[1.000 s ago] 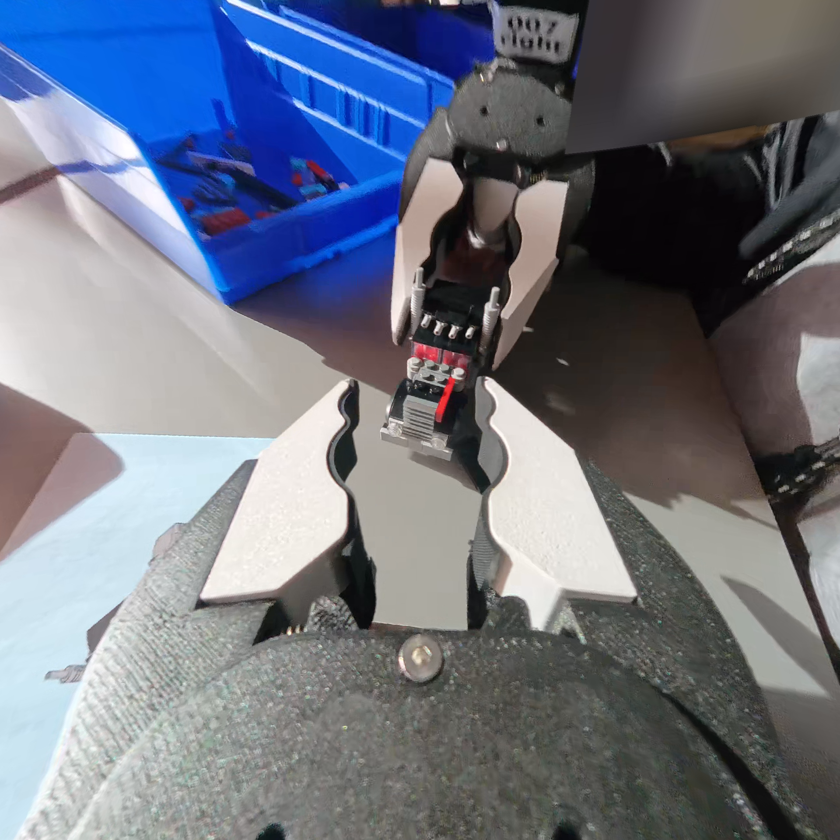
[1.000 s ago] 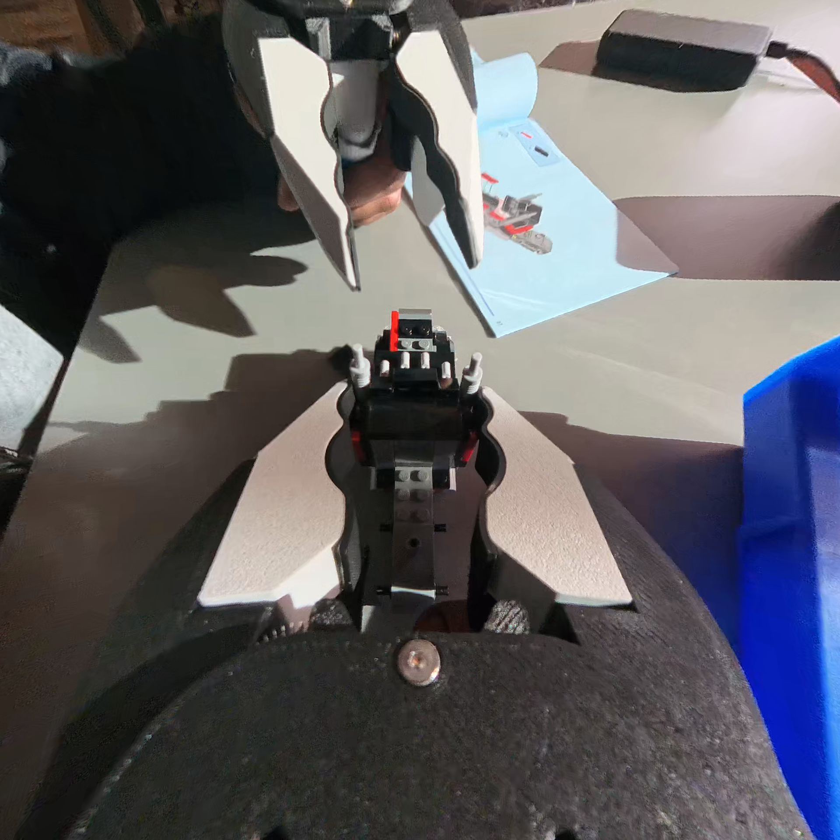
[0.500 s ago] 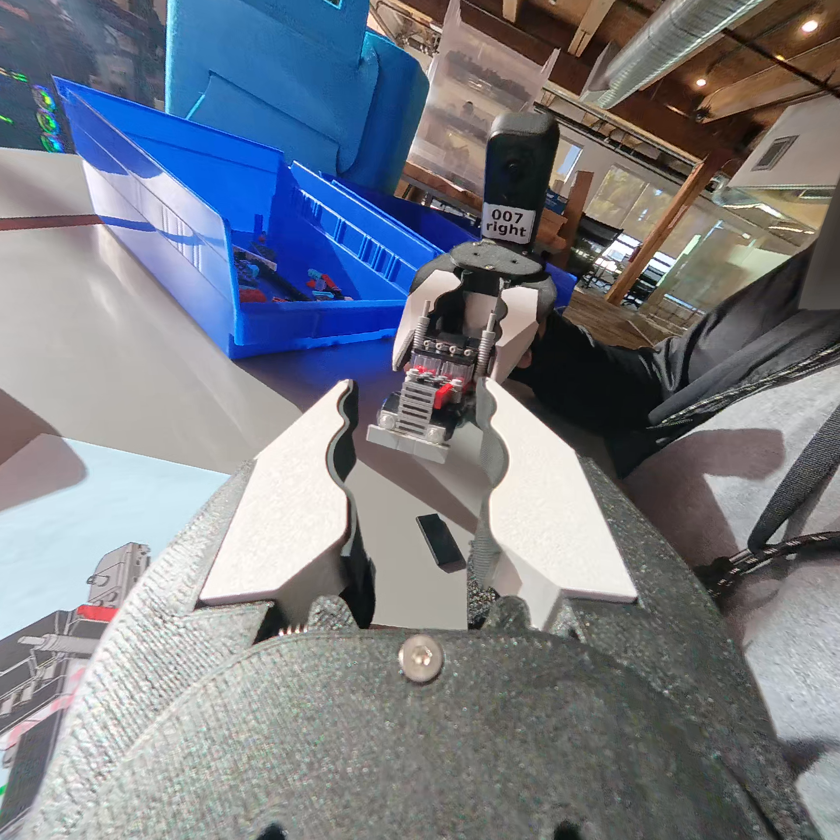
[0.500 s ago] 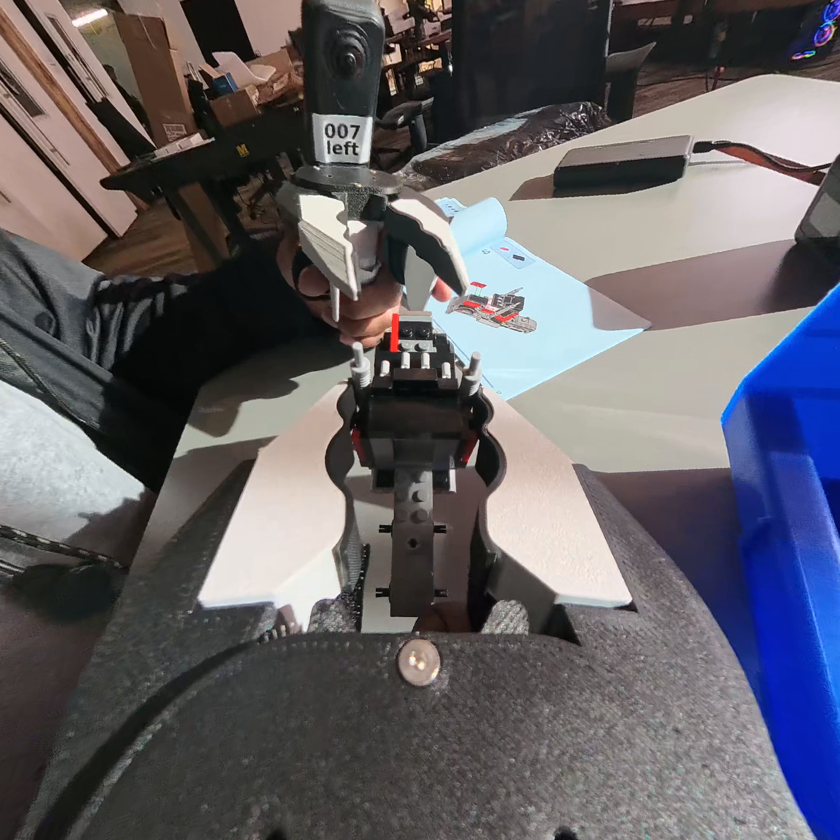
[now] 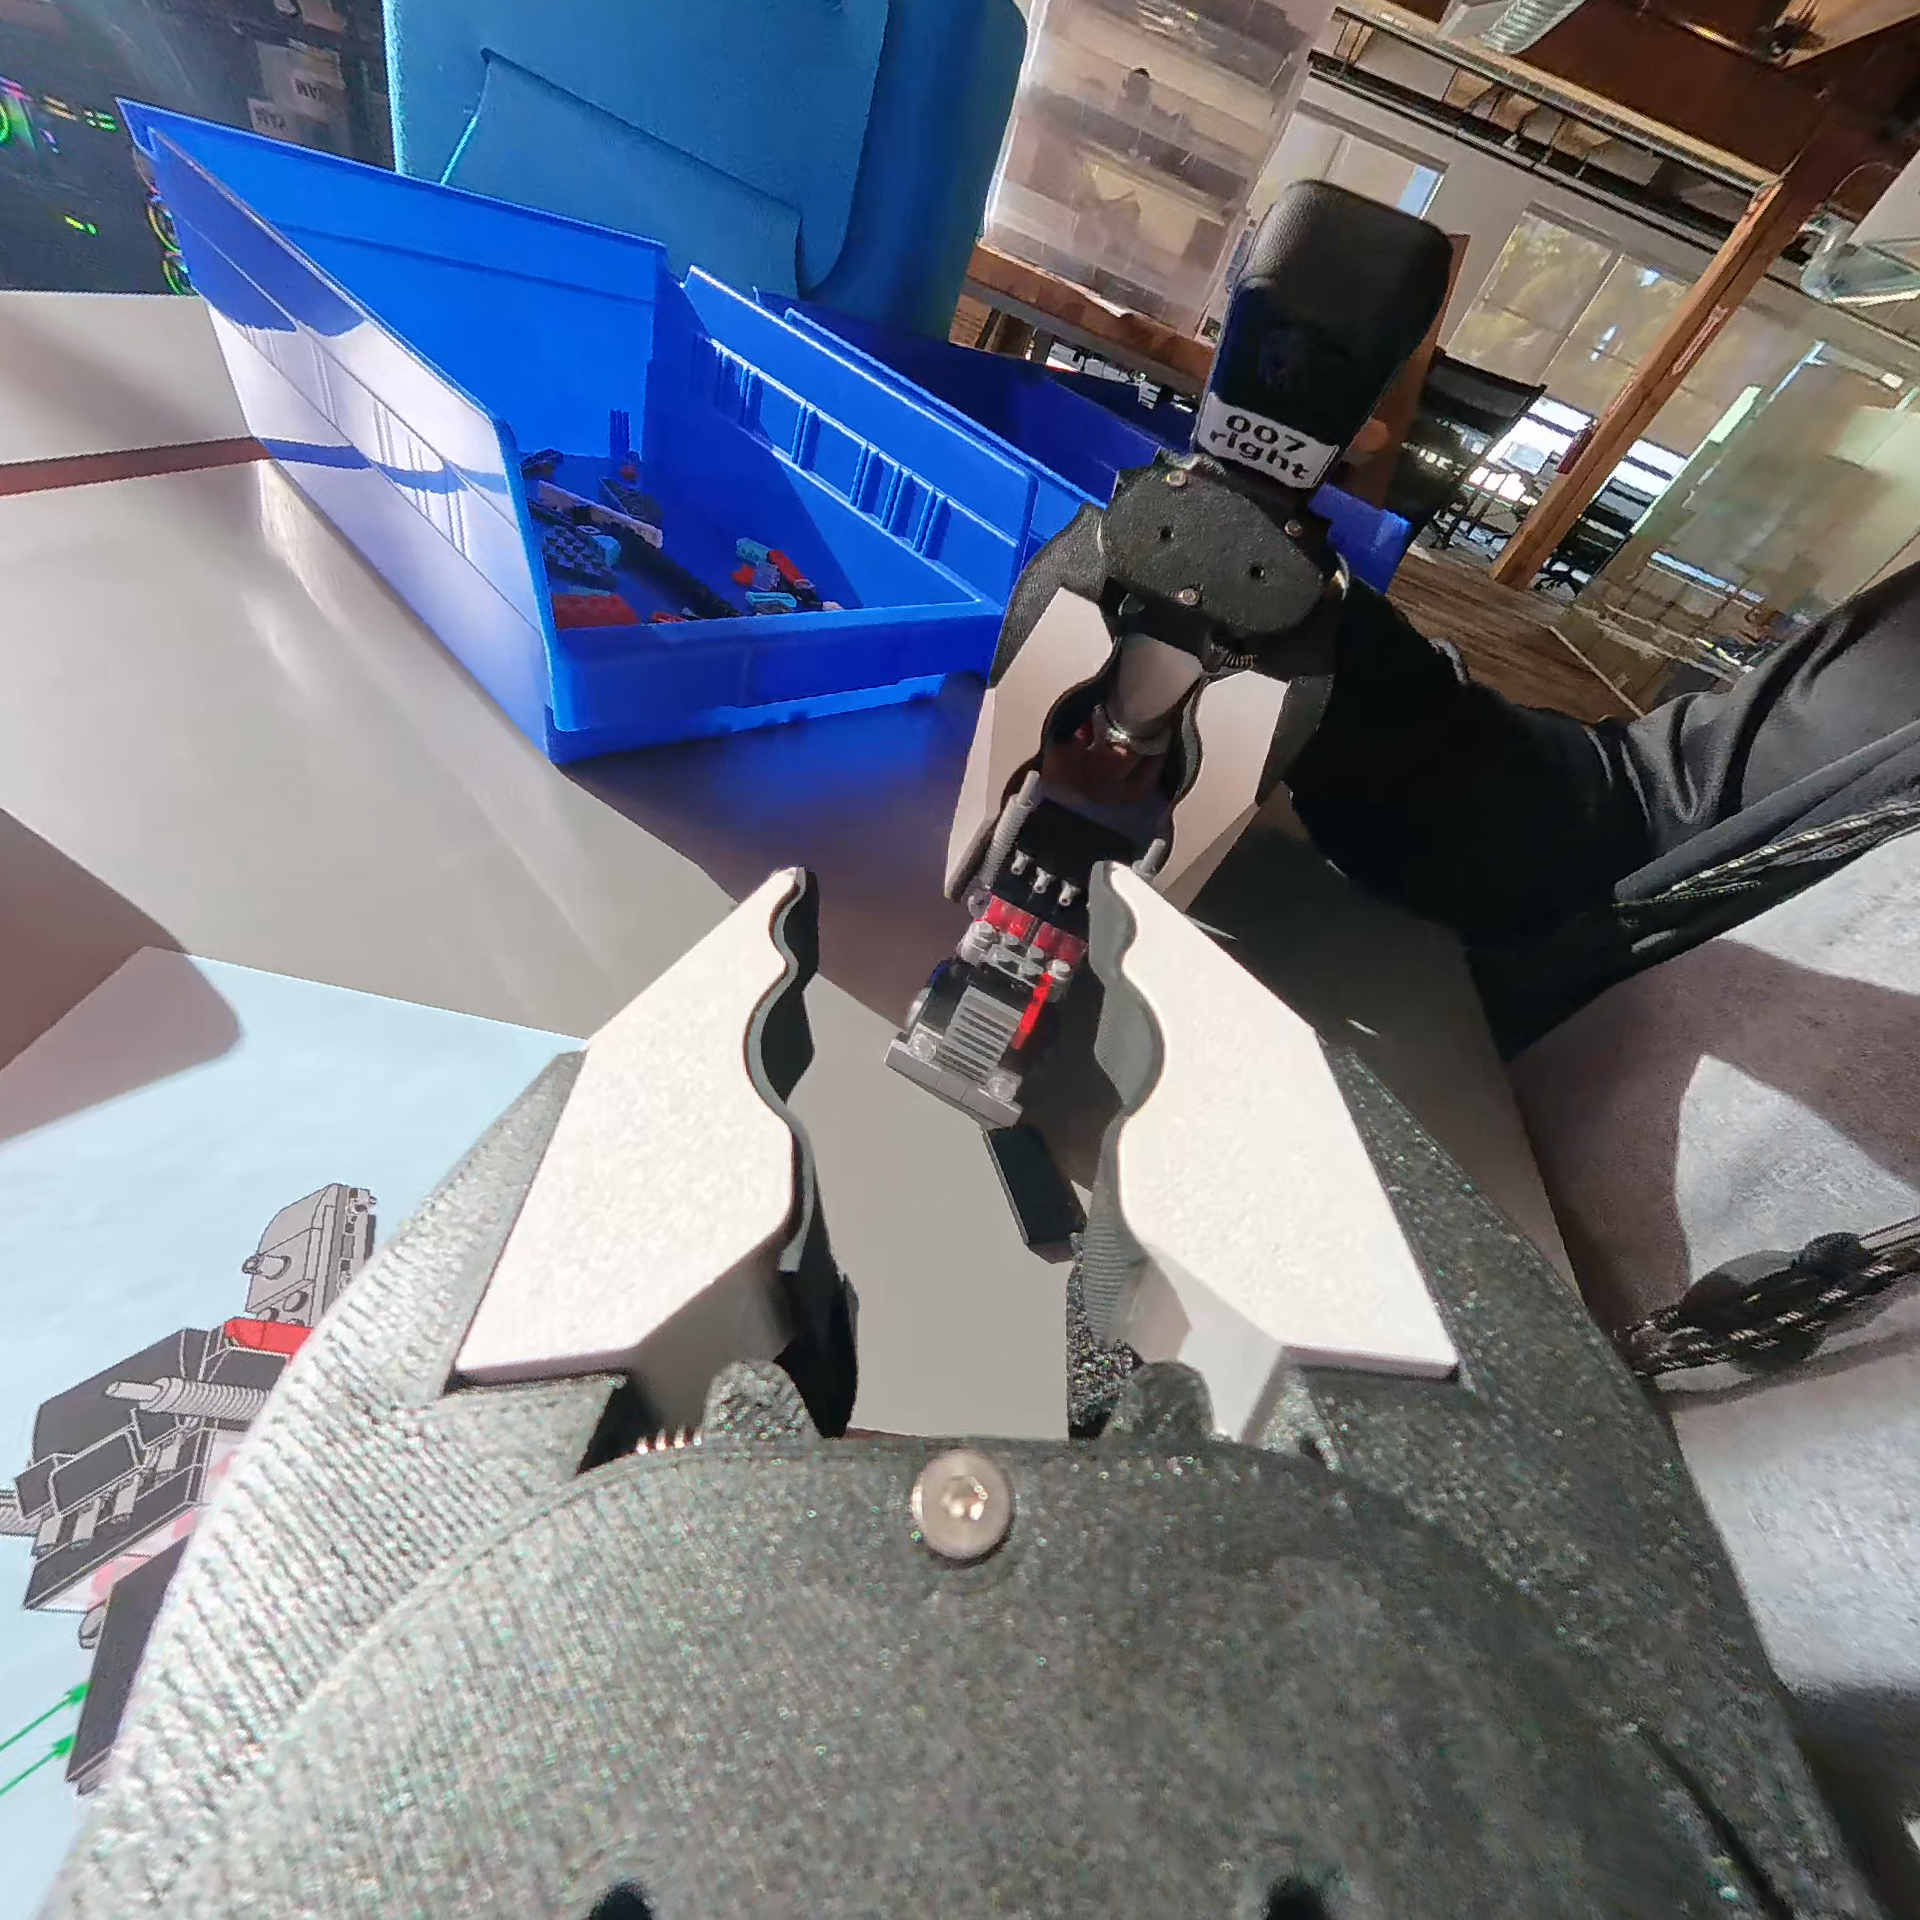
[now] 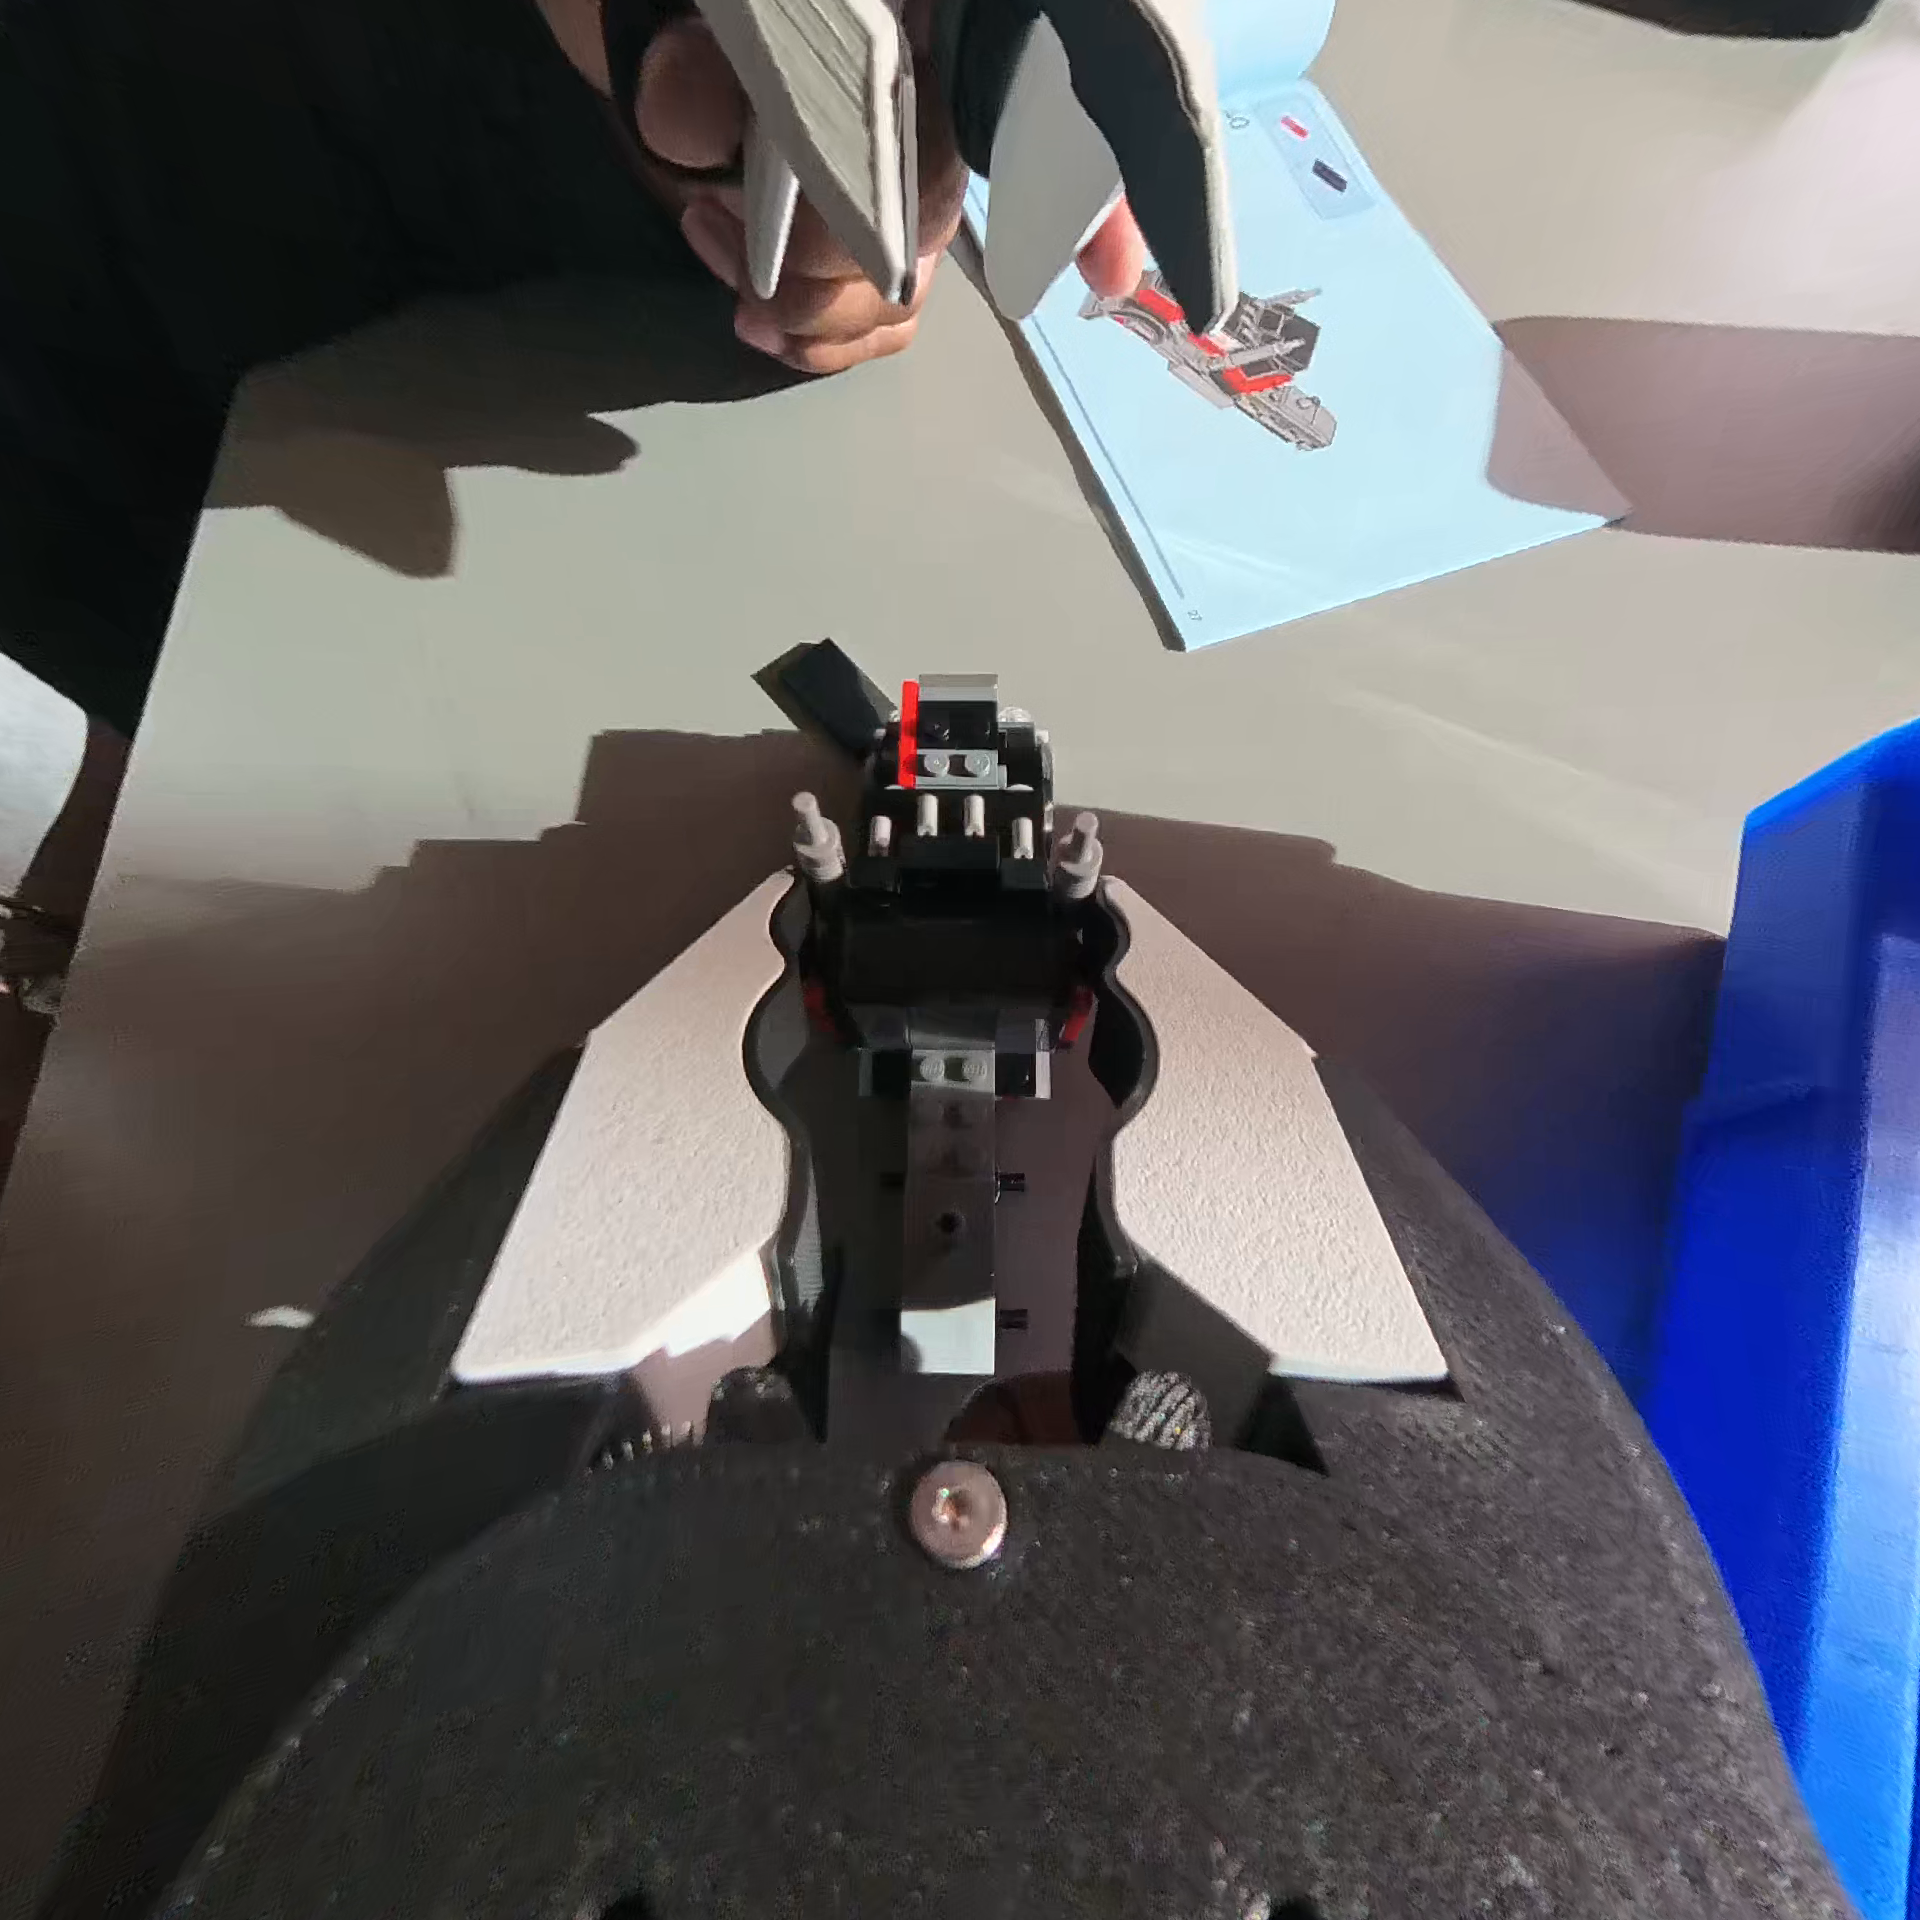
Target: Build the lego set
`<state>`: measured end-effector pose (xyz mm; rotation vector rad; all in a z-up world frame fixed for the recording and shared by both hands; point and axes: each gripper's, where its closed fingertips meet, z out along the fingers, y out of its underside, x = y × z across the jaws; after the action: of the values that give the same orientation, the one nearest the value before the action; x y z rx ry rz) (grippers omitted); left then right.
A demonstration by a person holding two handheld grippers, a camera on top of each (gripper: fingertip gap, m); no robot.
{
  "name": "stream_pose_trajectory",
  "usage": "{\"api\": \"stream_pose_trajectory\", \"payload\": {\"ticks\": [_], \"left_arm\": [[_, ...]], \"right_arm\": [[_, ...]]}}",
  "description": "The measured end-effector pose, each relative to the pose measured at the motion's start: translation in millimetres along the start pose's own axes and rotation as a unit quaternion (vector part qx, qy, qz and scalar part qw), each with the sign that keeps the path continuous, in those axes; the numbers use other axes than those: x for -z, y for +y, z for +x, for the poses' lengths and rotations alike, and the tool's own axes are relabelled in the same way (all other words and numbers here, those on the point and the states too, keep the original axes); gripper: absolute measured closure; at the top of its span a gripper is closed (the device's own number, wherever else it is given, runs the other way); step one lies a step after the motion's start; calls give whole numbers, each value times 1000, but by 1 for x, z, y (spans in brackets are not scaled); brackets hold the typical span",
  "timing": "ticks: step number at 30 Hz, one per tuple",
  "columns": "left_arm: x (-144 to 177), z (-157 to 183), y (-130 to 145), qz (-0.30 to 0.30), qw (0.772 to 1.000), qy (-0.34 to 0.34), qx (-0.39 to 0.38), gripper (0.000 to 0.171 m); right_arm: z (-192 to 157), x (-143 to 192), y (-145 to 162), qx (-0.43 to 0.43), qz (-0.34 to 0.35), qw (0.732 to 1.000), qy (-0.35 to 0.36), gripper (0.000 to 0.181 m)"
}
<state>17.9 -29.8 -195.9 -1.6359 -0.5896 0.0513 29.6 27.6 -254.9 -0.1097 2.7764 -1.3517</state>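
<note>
My right gripper [image 6: 945,883] is shut on a black, grey and red lego truck [image 6: 951,831] and holds it nose down over the grey table [image 6: 520,623]. The truck also shows in the left wrist view [image 5: 987,1008], its grille facing me. A loose black lego piece [image 5: 1029,1184] lies on the table just under the truck's nose; in the right wrist view it [image 6: 821,686] sits beyond the truck. My left gripper [image 5: 951,883] is open and empty, its fingers on either side of the truck's front without touching. It shows in the right wrist view [image 6: 956,281], above the table.
A blue bin [image 5: 727,582] with several loose lego pieces stands at the far left; its wall [image 6: 1818,1143] is close on the right. A light blue instruction booklet [image 6: 1299,436] lies open on the table [image 5: 260,1195]. A person's dark sleeve [image 5: 1558,810] is at the right. Spacing between my two grippers at the tips: around 9 cm. The loose black lego piece [image 5: 1029,1184] is about 7 cm from my right fingertips. It turns up in the right wrist view [image 6: 836,687] as well.
My right gripper tipped the truck nose down toward the table near the loose black piece. My left gripper stayed open and now looks more downward at the truck.
</note>
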Motion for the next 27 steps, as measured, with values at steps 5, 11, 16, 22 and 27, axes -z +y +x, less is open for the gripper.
{"api": "stream_pose_trajectory", "payload": {"ticks": [5,11,16,22,27], "left_arm": [[2,5,3,-6,1000,0,-9,118],[8,14,4,-2,1000,-5,-22,118],[9,18,-2,4,1000,-5,-27,118],[3,22,1,-5,1000,1,-27,118],[2,22,3,-3,1000,-3,-22,118]], "right_arm": [[3,13,-6,-11,-15,999,43,117],[1,91,2,-80,-40,977,195,118],[-27,144,67,-175,-84,944,266,130],[-43,146,132,-246,-109,922,277,137],[-40,145,145,-233,-138,919,285,147]]}}
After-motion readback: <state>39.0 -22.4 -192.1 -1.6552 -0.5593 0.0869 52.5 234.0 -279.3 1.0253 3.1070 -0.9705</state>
